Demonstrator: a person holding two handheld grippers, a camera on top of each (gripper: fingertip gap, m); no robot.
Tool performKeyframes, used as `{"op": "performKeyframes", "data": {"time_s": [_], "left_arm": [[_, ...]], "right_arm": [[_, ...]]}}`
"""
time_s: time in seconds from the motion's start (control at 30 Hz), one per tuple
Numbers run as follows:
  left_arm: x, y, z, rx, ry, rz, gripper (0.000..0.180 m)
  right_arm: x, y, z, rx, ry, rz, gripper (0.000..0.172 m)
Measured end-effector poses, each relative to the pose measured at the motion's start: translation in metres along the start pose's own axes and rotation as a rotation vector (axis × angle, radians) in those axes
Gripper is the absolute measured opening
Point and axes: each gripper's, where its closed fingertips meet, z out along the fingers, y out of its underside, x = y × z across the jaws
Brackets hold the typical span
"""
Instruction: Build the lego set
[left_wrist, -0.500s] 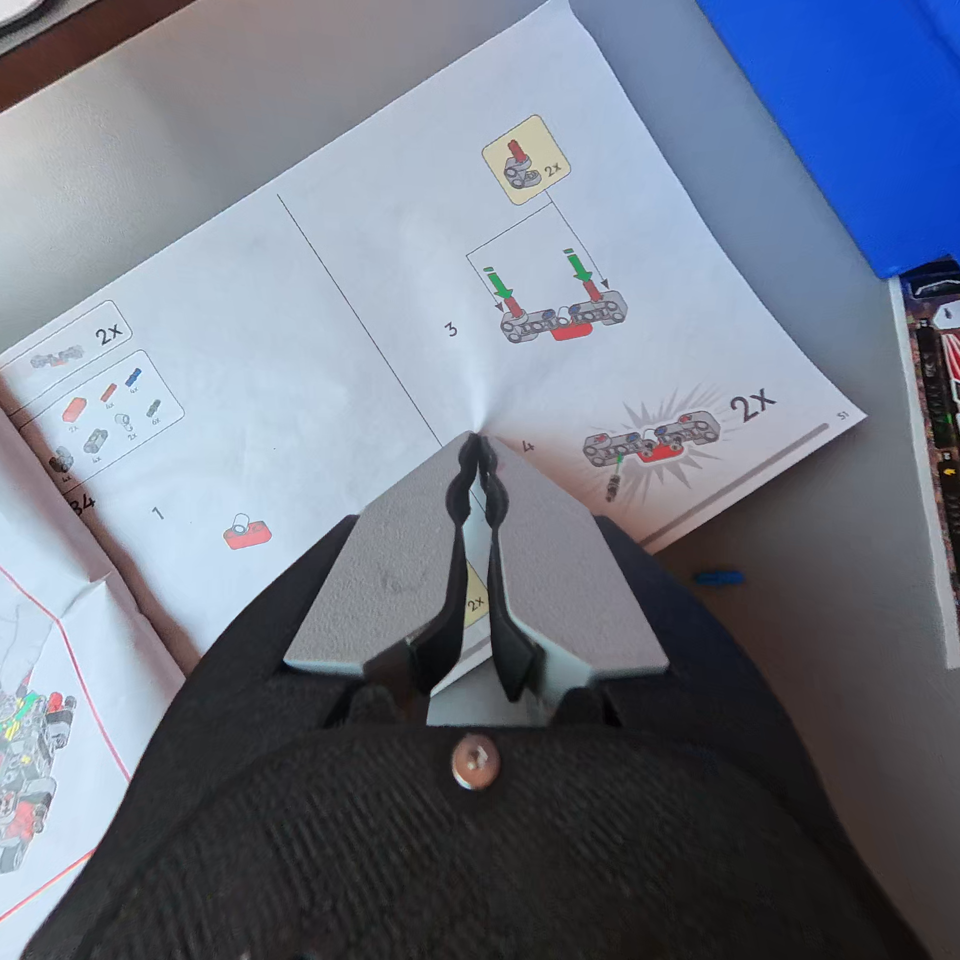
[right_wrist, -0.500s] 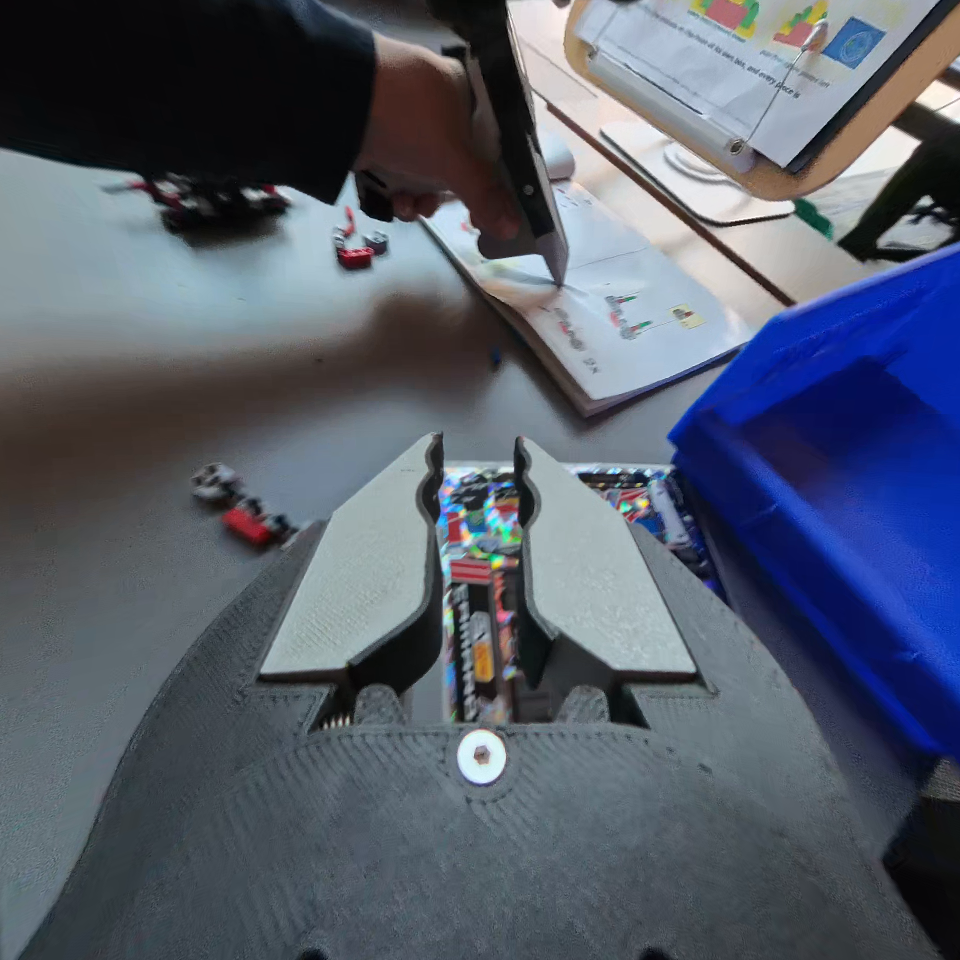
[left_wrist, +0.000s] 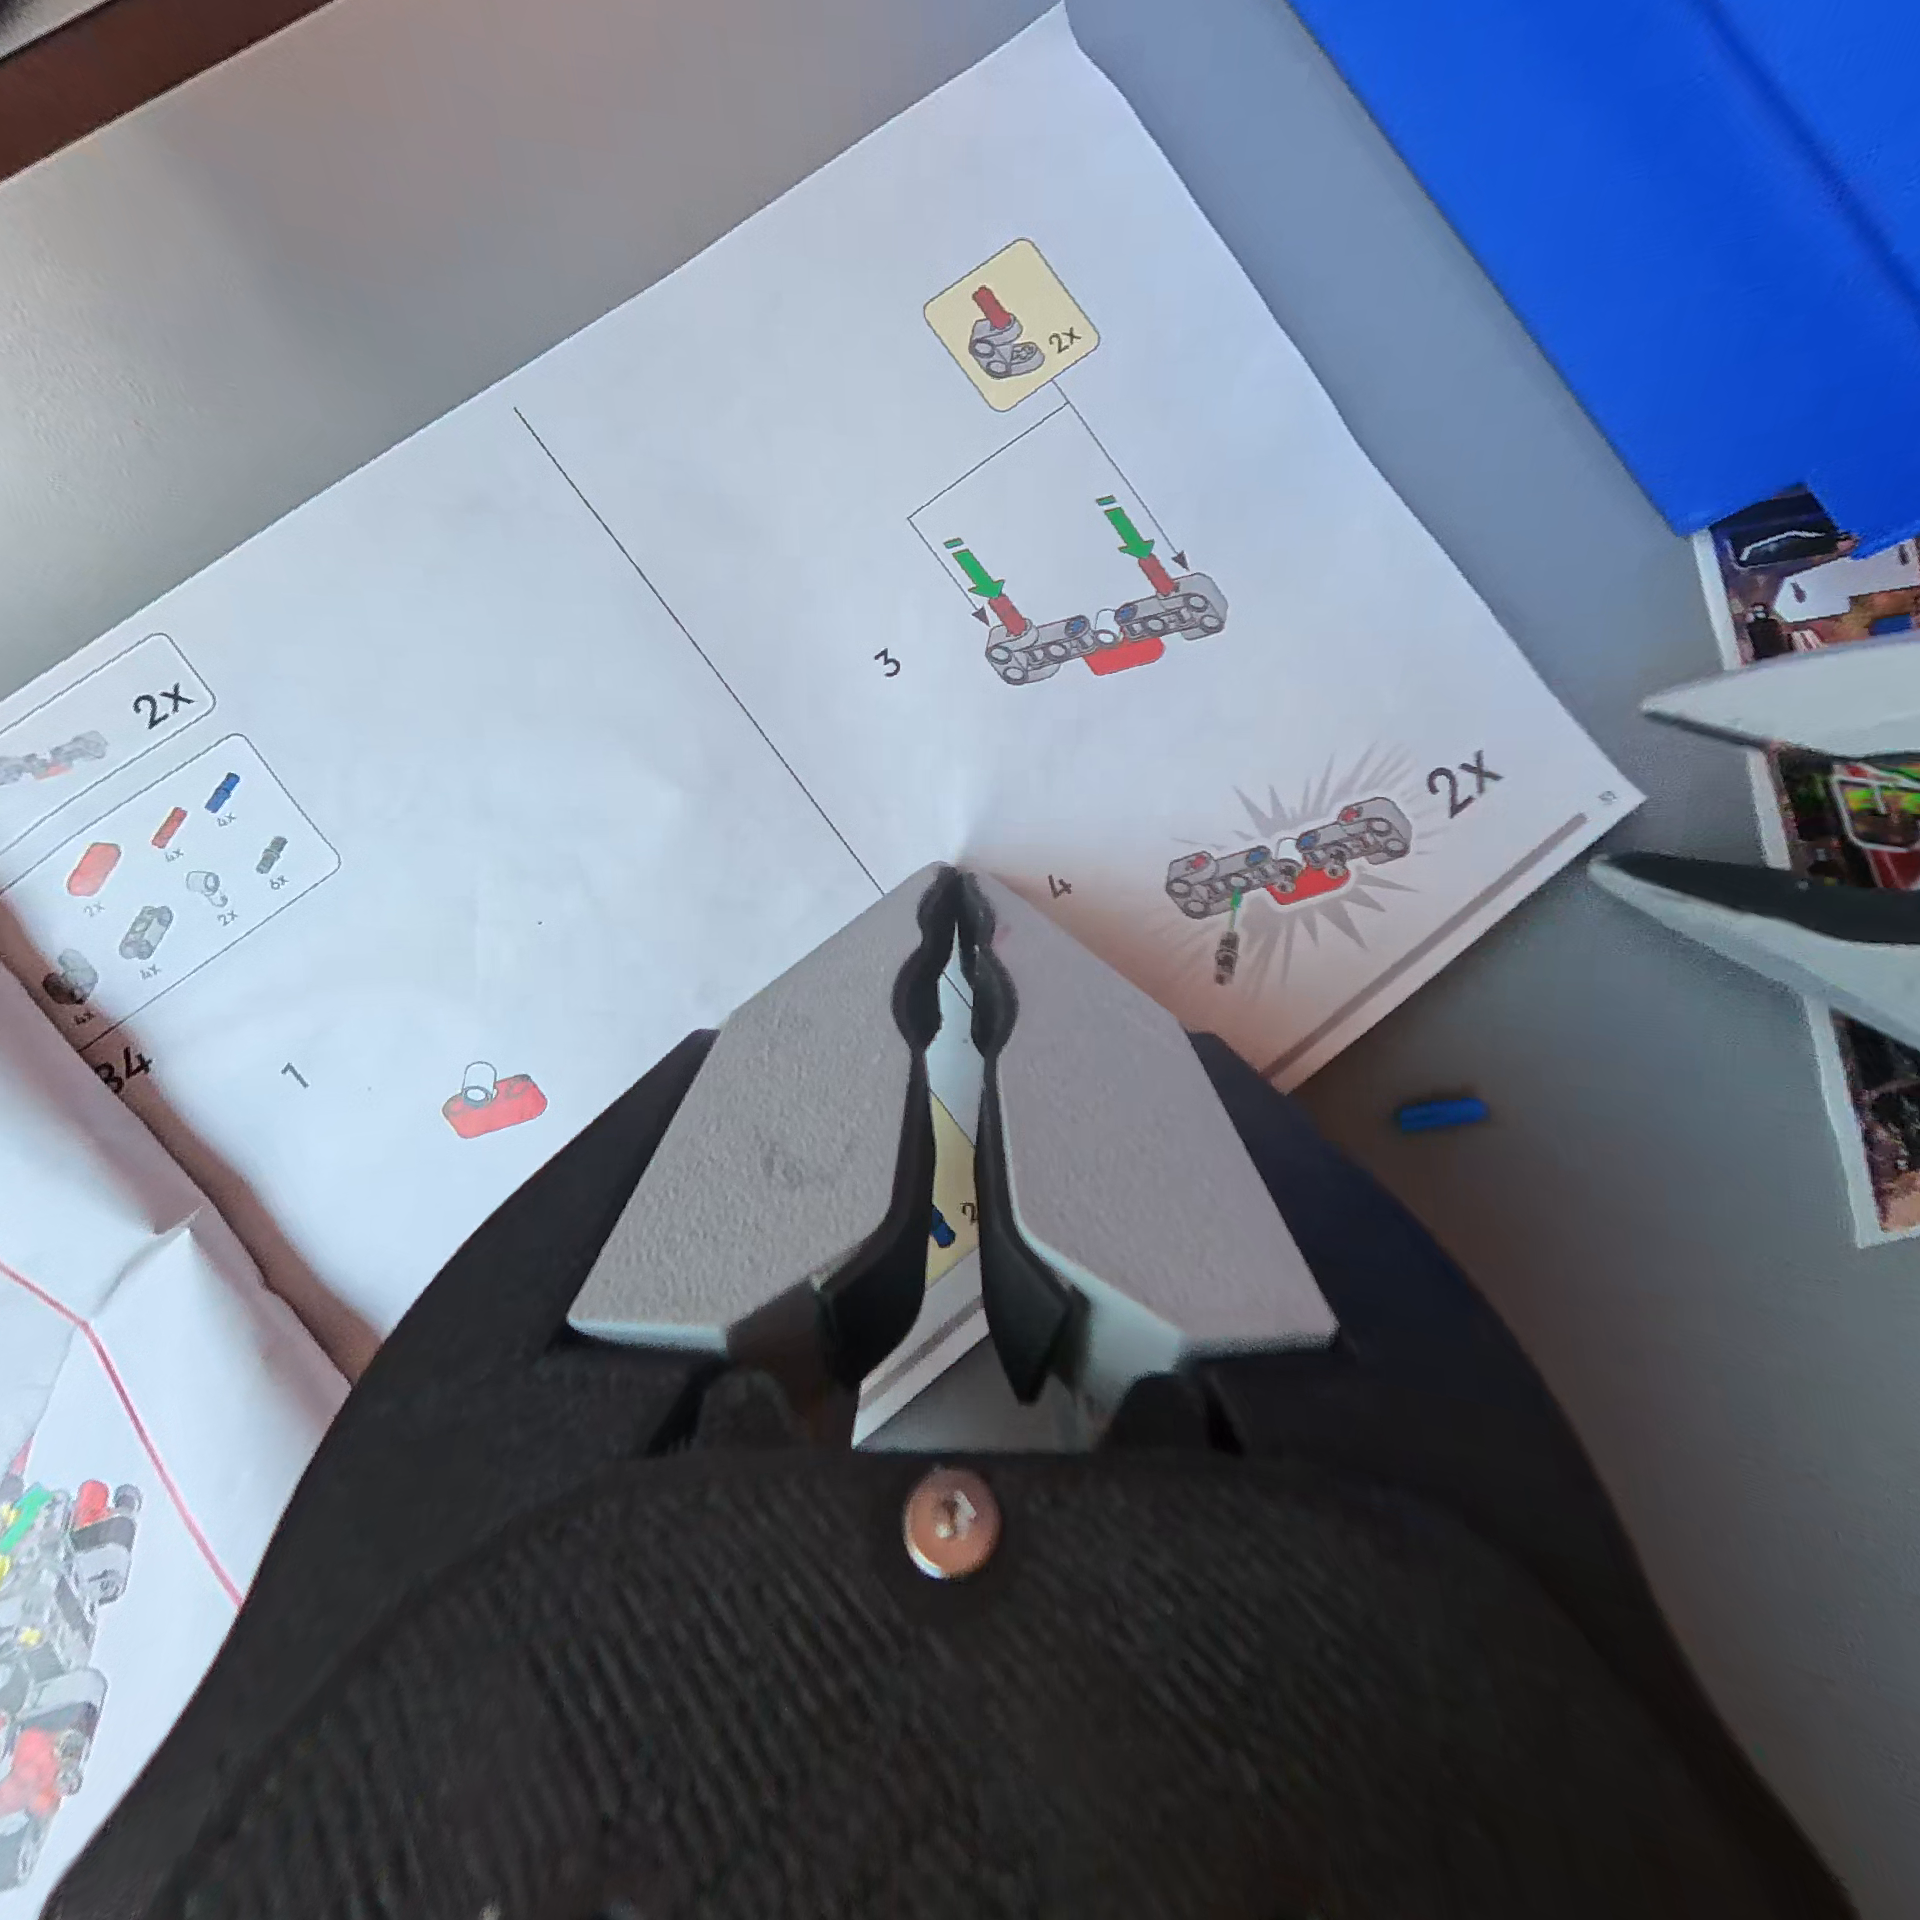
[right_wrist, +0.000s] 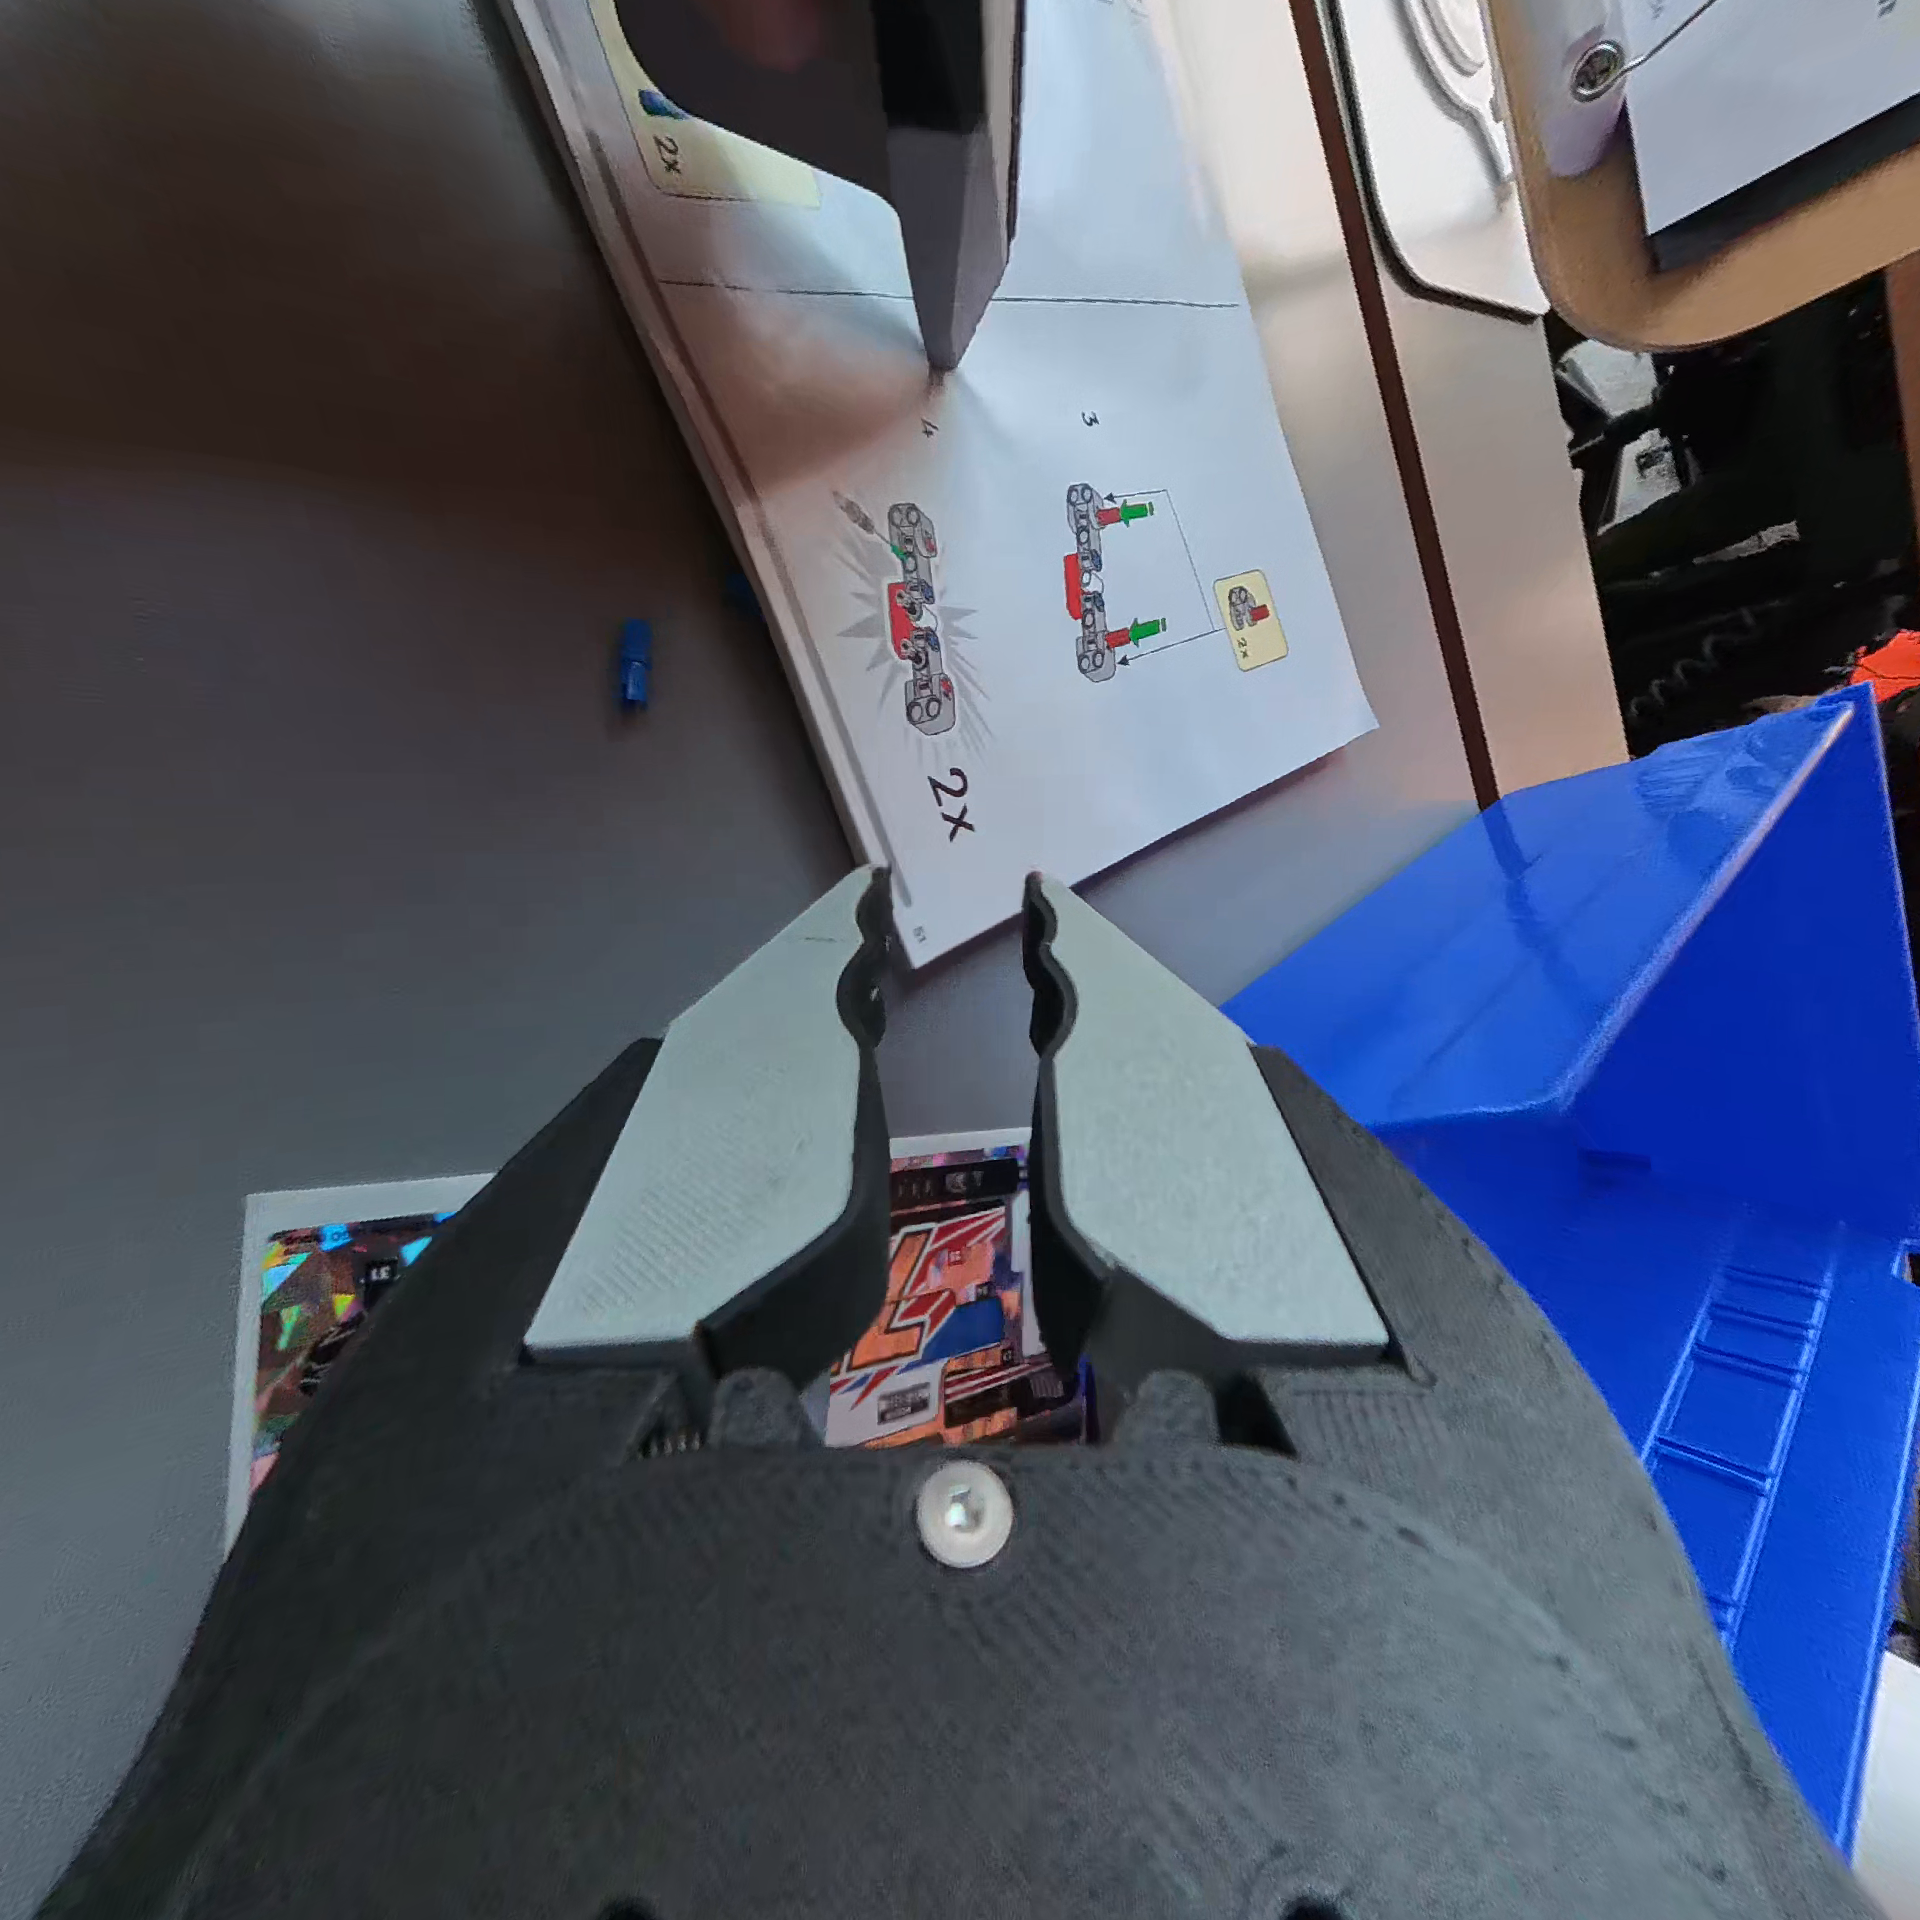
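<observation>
Grey table (right_wrist: 312, 727). Blue bin (right_wrist: 1558, 1039) at right edge. Open instruction booklet (left_wrist: 623, 623) flat on table, shiny sticker sheet (right_wrist: 312, 1299) near its corner. Left gripper (left_wrist: 951, 909) clenched, tips down on right-hand page, paper puckered there - cannot tell if fold is pinched. Right gripper (right_wrist: 956, 914) parted, empty, above table just beside booklet's corner. Small blue pin (right_wrist: 632, 665) loose beside booklet - untouched.

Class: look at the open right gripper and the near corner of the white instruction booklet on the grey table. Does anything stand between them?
Nothing visible does. The right gripper, jaws apart and empty, hangs just short of the white instruction booklet corner; only bare grey table lies between. The small blue peg lies off left.
</observation>
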Motion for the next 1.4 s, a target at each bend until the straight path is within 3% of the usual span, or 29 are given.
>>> {"op": "performKeyframes", "data": {"time_s": [0.2,0.3,0.43,0.57,0.63,0.7,0.77,0.93,0.97,1.03,1.13,1.2,1.3,1.4], "left_arm": [[0.000,0.000,0.000,0.016,0.013,-0.005,0.000],[0.002,0.003,-0.004,-0.023,0.026,-0.010,0.000],[0.024,-0.021,-0.019,0.029,0.166,-0.131,0.000],[0.023,-0.017,-0.003,-0.074,0.048,-0.133,0.003],[0.038,-0.016,0.004,-0.102,0.094,-0.079,0.055],[0.049,-0.024,0.002,-0.085,0.139,-0.126,0.067],[0.052,-0.034,-0.006,-0.071,0.161,-0.163,0.097],[0.042,-0.012,0.000,-0.236,0.085,-0.186,0.095],[0.033,-0.009,0.003,-0.231,0.021,-0.155,0.083],[0.021,-0.008,0.008,-0.219,-0.091,-0.103,0.082],[0.022,-0.007,0.010,-0.205,-0.164,-0.078,0.080],[0.029,-0.008,0.010,-0.188,-0.156,-0.087,0.067],[0.041,-0.025,0.003,-0.090,-0.098,-0.117,0.076],[0.052,-0.032,0.000,-0.053,-0.010,-0.161,0.101]], "right_arm": [[0.003,0.002,0.000,-0.012,-0.009,0.026,0.023],[-0.004,0.000,-0.005,0.033,-0.047,0.136,0.023],[-0.011,0.001,-0.019,0.132,-0.088,0.268,0.022],[-0.014,0.001,-0.028,0.225,-0.118,0.348,0.020],[-0.013,0.000,-0.033,0.259,-0.131,0.366,0.020],[-0.012,-0.001,-0.037,0.290,-0.139,0.378,0.018],[-0.011,-0.002,-0.040,0.315,-0.153,0.390,0.017],[0.005,-0.004,-0.053,0.382,-0.133,0.428,0.016],[0.009,-0.005,-0.057,0.399,-0.129,0.440,0.016],[0.016,-0.005,-0.064,0.430,-0.116,0.459,0.015],[0.026,-0.003,-0.073,0.461,-0.096,0.481,0.014],[0.030,-0.003,-0.077,0.481,-0.098,0.504,0.013],[0.034,-0.006,-0.084,0.517,-0.106,0.525,0.012],[0.034,-0.008,-0.086,0.530,-0.105,0.520,0.011]]}}
